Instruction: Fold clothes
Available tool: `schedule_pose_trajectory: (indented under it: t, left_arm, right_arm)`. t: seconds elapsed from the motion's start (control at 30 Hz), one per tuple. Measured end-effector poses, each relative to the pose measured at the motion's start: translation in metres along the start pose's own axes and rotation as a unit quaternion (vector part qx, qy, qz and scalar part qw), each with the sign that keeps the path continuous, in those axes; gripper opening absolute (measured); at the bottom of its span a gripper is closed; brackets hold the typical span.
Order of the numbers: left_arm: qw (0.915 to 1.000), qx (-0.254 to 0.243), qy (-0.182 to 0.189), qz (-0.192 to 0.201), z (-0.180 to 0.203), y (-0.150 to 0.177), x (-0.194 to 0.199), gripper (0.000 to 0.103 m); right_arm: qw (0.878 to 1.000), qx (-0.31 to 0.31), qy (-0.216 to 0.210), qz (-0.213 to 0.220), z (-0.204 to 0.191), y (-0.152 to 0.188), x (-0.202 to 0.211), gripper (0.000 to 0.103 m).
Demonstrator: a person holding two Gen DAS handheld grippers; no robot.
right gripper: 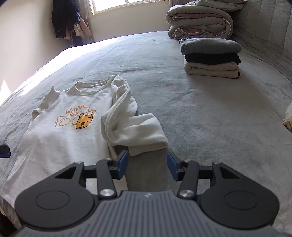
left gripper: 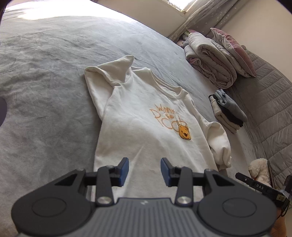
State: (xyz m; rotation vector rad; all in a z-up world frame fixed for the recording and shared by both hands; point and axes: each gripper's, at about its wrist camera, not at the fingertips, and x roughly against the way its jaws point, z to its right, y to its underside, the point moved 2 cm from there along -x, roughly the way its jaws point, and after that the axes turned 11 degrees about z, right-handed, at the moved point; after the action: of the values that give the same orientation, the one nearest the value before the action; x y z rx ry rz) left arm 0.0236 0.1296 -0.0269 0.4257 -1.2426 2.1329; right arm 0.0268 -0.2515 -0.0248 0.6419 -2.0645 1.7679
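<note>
A grey bed [right gripper: 200,113] fills a sunlit room, with a window [right gripper: 116,4] at the far wall. The white sweatshirt [left gripper: 146,127] lies face up, sleeves folded in. Folded clothes [right gripper: 211,58] and a rolled quilt [right gripper: 199,21] sit far right. The left gripper [left gripper: 145,170] and right gripper [right gripper: 147,164] both have jaws apart, empty.

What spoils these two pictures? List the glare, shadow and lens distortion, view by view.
Left wrist view: sunlight blows out the far top of the grey bed cover, fisheye bends the bed's edge, and the dark vignette clips the corners. Right wrist view: the window is overexposed, the left edge of the bed glares, a soft shadow lies under the hand-held gripper, and the white sweatshirt stays sharp.
</note>
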Motion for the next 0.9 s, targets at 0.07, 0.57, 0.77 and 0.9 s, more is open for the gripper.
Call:
schedule_pose_trajectory:
  t: [0.07,0.57,0.77,0.9]
  left_arm:
    - [0.9999,-0.011,0.005,-0.005,0.013,-0.004,-0.013,0.039]
    - [0.9982,-0.041,0.016,-0.040,0.109,-0.059,-0.152,0.040]
    - [0.9964,-0.064,0.023,-0.051,0.163,-0.075,-0.216,0.044]
    - [0.9951,-0.070,0.014,-0.068,0.186,-0.075,-0.259,0.051]
  right_arm:
    - [1.000,-0.017,0.001,0.002,0.005,-0.010,-0.012,0.051]
    - [0.988,-0.144,-0.049,-0.010,0.041,-0.009,-0.079,0.018]
    - [0.989,-0.136,-0.044,0.041,0.060,-0.020,-0.057,0.011]
    - [0.989,-0.117,0.004,0.093,0.081,-0.026,-0.039,0.011]
